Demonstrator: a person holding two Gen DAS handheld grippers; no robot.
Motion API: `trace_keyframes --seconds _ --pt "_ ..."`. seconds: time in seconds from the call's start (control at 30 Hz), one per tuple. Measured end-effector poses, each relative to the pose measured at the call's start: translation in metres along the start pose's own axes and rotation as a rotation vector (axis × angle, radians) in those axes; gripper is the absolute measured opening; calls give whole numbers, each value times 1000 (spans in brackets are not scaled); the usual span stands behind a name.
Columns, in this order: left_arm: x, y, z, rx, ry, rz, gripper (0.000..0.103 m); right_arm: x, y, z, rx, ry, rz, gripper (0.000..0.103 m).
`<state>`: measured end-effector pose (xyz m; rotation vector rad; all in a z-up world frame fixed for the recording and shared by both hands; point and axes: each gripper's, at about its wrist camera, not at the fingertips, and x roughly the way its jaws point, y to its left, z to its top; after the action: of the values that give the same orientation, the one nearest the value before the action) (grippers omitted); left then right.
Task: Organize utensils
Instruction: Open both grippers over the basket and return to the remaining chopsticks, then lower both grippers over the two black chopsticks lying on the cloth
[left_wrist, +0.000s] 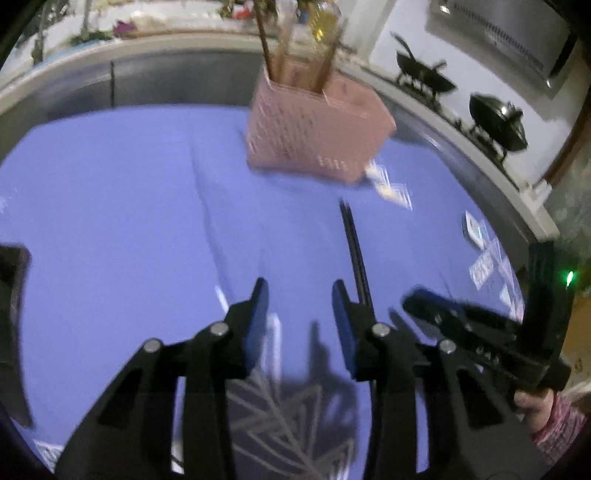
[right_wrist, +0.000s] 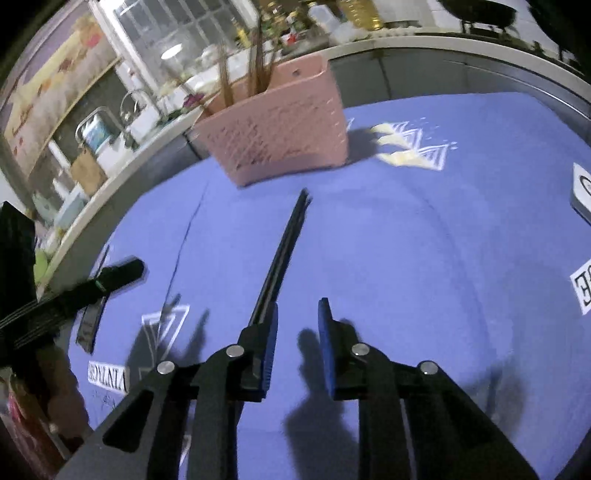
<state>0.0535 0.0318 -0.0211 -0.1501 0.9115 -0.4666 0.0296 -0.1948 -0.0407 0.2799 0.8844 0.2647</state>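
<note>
A pink perforated basket (left_wrist: 314, 133) stands at the far side of the purple cloth and holds several brown chopsticks (left_wrist: 275, 55). It also shows in the right wrist view (right_wrist: 280, 133). A pair of black chopsticks (left_wrist: 354, 247) lies on the cloth, pointing toward the basket, and also shows in the right wrist view (right_wrist: 284, 251). My left gripper (left_wrist: 300, 295) is open and empty, just left of the black chopsticks. My right gripper (right_wrist: 298, 314) is open and empty, just right of them. The right gripper shows at the right of the left wrist view (left_wrist: 461, 321).
The purple cloth (left_wrist: 129, 221) has white printed patterns. A white card (right_wrist: 581, 188) lies at its right edge. A grey counter (left_wrist: 166, 74) runs behind, with black woks (left_wrist: 498, 122) on a stove to the right and a sink (right_wrist: 110, 125) to the left.
</note>
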Motion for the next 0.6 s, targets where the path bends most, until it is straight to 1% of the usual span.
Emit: trace_keyframes --seconds 0.07,0.2,0.37,0.4,0.5,0.6 --pt "7 -9 -11 20 22 13 34 1 5 -5 -14 11 6 22" --pt "13 -21 -22 65 28 61 34 4 11 -9 -31 33 13 22" --pt "14 -22 -27 79 28 101 34 13 21 -10 -62 55 -4 22" --pt "15 -23 -28 81 28 108 34 16 23 -12 -77 66 -21 22" --pt "16 -22 -27 83 26 129 34 18 32 -15 -144 53 -67 22" --pt "16 -21 -26 76 25 145 34 17 35 -16 -181 37 -110 22"
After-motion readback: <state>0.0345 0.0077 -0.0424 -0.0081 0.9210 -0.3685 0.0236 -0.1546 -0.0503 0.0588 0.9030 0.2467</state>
